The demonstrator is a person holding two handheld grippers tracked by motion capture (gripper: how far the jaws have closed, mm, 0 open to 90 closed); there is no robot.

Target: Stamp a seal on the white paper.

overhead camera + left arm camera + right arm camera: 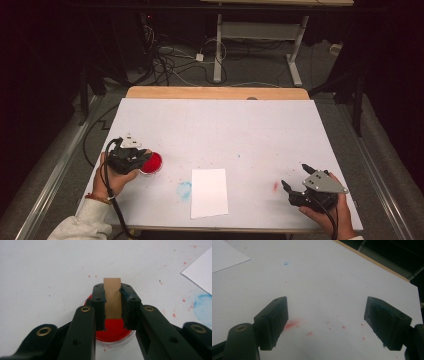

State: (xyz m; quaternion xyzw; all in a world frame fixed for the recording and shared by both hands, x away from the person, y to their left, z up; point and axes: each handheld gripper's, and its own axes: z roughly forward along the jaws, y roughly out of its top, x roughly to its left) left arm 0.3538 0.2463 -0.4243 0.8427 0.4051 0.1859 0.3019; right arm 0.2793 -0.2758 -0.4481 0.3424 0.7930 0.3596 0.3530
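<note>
Your high view looks forward and down on the whole counter [215, 130] from above your side. Your left gripper view sits close over the red dish [113, 331], looking steeply down; it shares the white sheet's [200, 272] corner and the blue smear [203, 306] with the high view. Your right gripper view looks low across the counter toward its far edge, sharing the red smudge [292, 325].

white sheet of paper [209, 192]: lies flat near the front edge, centre | blue smudge [184, 189]: just left of the paper | red smudge [275, 186]: right of the paper, apart from it | white table cover [225, 130]: speckled red | desk frame [260, 35]: far, behind table, cables on floor
</note>
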